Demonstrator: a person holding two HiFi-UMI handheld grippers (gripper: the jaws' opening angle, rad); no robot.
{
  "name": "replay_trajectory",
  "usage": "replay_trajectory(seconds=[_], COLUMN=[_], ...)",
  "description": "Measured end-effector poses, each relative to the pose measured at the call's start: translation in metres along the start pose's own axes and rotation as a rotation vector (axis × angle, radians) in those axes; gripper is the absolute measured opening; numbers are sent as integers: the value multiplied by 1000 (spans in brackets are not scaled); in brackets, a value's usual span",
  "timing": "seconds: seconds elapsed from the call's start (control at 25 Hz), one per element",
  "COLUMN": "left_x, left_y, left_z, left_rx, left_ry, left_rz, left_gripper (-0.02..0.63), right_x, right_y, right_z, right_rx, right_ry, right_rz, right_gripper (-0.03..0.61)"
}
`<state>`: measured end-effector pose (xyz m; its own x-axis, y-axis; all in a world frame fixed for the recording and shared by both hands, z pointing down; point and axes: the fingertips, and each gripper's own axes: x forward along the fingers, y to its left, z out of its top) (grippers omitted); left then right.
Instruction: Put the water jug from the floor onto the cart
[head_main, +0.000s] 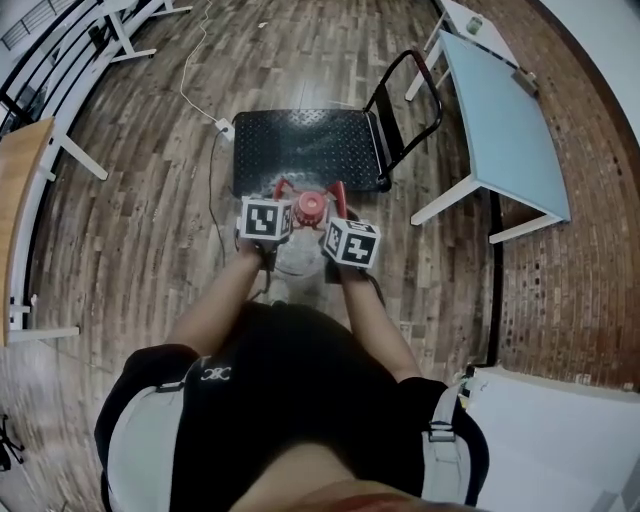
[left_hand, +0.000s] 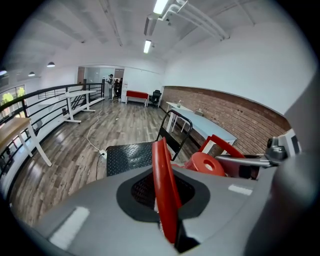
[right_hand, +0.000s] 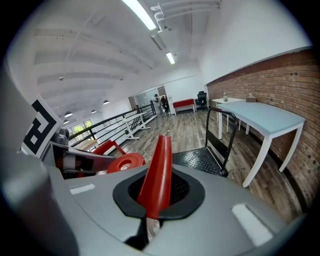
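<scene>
The water jug (head_main: 298, 260) hangs in front of the person, its red cap (head_main: 311, 208) up, and is clear of the black cart deck (head_main: 300, 150) just beyond it. My left gripper (head_main: 281, 205) is shut on the jug's left red handle (left_hand: 163, 185). My right gripper (head_main: 336, 210) is shut on the right red handle (right_hand: 159, 175). In the left gripper view the cap (left_hand: 206, 164) sits to the right, with the cart (left_hand: 127, 156) ahead. In the right gripper view the cap (right_hand: 126, 162) sits to the left and the cart (right_hand: 197, 160) ahead. The jug's body is mostly hidden by the grippers.
The cart's upright black push handle (head_main: 410, 100) stands on its right side. A light blue table (head_main: 500, 120) is right of the cart. A white power strip with cable (head_main: 222, 127) lies by the cart's left corner. A wooden desk (head_main: 20, 190) and railing run along the left.
</scene>
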<state>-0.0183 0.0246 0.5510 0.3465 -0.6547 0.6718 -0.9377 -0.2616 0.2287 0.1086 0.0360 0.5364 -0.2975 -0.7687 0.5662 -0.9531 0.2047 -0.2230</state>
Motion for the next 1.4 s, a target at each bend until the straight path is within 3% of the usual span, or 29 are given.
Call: replay_trajectory(seconds=[0.64,1.4], left_x=[87,188], left_y=[43,95], left_z=[85,151], left_rx=[48,-31], left_ry=[7,28], left_rz=[-41,21], left_gripper=[14,17], right_x=[103,234], right_y=[-21,-51], right_z=[59,118], right_rx=[76,-14], right_ry=[55,175], right_rz=[-12,110], right_gripper=[15,17])
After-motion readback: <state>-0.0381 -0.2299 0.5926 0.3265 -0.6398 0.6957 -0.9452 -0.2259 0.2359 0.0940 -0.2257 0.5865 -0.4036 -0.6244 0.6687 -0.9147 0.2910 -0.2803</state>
